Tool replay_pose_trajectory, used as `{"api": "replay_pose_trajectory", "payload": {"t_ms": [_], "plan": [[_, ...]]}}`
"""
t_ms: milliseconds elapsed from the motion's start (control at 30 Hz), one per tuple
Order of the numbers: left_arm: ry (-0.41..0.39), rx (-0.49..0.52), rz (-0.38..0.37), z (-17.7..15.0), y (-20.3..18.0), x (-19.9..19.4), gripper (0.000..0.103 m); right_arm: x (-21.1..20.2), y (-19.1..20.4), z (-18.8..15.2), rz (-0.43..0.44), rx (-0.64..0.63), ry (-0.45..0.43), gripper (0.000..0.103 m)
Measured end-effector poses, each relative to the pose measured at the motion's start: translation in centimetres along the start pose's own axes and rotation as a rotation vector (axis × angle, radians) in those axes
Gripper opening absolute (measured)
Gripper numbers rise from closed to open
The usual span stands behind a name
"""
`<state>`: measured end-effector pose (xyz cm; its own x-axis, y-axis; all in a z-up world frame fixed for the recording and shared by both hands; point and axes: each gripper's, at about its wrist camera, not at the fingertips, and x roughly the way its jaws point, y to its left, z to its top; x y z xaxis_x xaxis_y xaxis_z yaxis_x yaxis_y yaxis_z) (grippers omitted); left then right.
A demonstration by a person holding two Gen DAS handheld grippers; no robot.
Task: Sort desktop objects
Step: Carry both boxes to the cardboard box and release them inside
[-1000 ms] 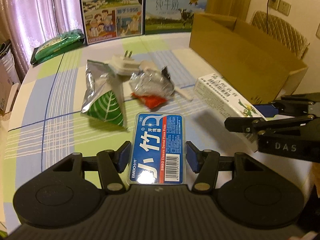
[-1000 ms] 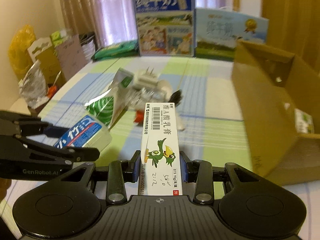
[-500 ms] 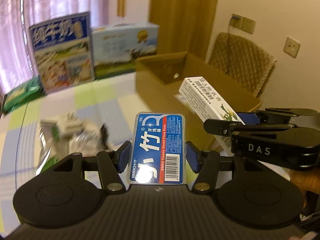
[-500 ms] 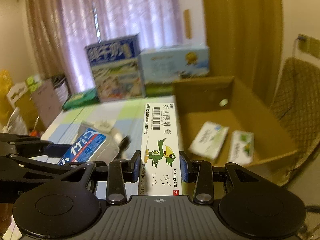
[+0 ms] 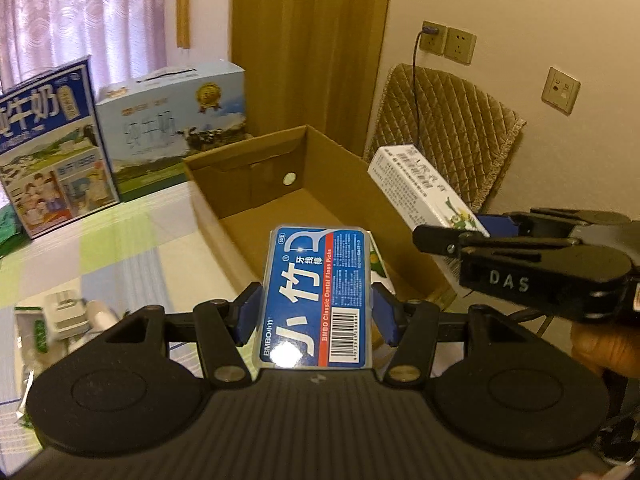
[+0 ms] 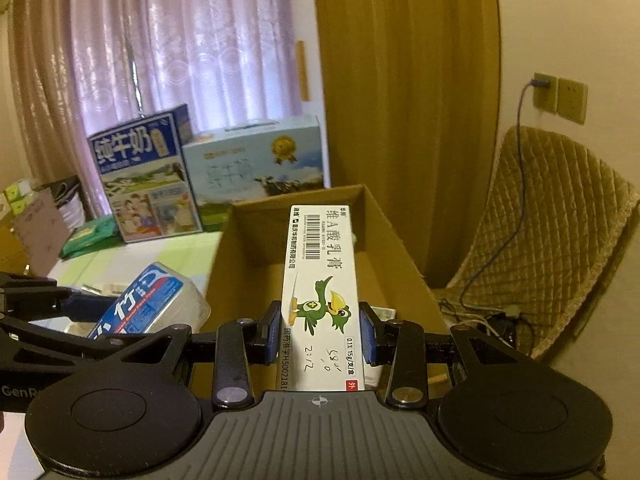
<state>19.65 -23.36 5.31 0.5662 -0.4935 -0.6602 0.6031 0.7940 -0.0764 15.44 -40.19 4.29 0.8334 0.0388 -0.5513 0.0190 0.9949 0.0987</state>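
Left gripper (image 5: 316,316) found clamped on blue floss pick case (image 5: 318,292), held in the air over near end of open cardboard box (image 5: 256,168). Right gripper (image 6: 320,332) found clenched on white ointment carton (image 6: 320,280), also raised above box, just beside the case. Noted small white-and-green packet (image 6: 382,314) on box floor.

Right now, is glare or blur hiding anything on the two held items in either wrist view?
Left wrist view: small glare spots on the floss pick box, label still readable; the ointment box text is soft. Right wrist view: ointment box print is sharp, the floss pick box slightly blurred. Both views bend at the edges.
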Motion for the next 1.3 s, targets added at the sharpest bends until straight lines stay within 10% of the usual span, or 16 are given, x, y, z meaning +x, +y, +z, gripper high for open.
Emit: {"api": "replay_pose_trajectory", "payload": {"t_ms": [633, 1300], "plan": [[0.064, 0.003, -0.007, 0.9, -0.1, 7.4, 0.053, 4.8, -4.1, -0.7, -0.008, 0.05, 0.059, 0.036], [-0.001, -0.053, 0.067, -1.4, 3.4, 1.5, 0.055, 4.8, -2.6, 0.0, 0.032, 0.082, 0.018, 0.042]]}}
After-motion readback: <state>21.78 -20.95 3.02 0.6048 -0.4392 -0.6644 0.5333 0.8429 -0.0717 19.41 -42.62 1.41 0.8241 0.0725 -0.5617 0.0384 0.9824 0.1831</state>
